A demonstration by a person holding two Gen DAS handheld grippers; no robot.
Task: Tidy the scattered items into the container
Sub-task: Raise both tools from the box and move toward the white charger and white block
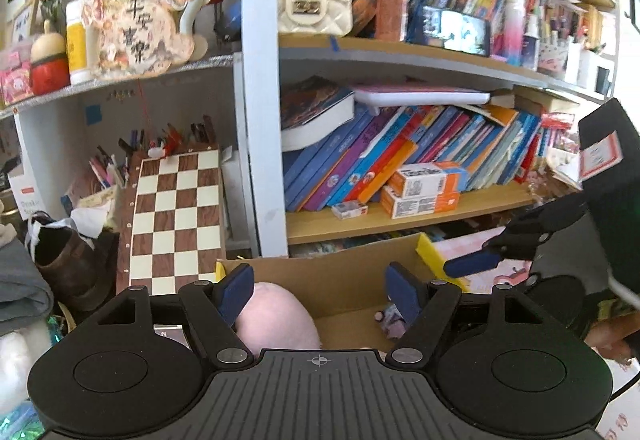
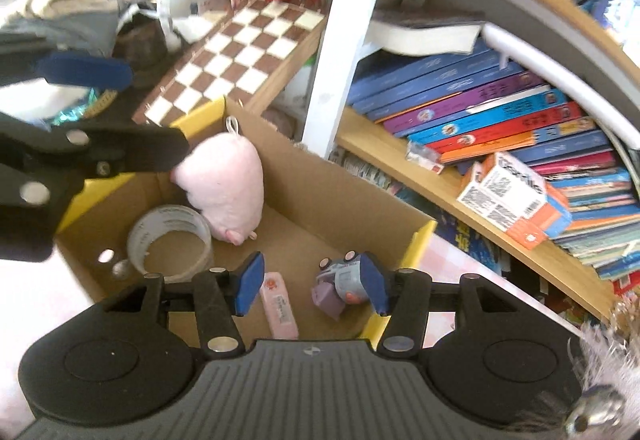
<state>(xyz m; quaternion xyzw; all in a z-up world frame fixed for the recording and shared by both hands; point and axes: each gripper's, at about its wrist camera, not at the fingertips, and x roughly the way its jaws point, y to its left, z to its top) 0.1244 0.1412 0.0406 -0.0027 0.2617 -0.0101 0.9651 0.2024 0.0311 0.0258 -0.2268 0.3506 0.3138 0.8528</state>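
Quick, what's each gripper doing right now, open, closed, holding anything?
Left gripper: open, holding nothing.
Right gripper: open, empty, above the cardboard box.

Left gripper (image 1: 320,290) angled downward, jaws spread wide, nothing between pads. Right gripper (image 2: 312,286) pitched steeper, jaws parted, empty.

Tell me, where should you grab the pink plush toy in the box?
Probably its narrow top end, near the white loop, coming from above. The pink plush toy leans against the cardboard box wall, fat end down beside the tape roll.
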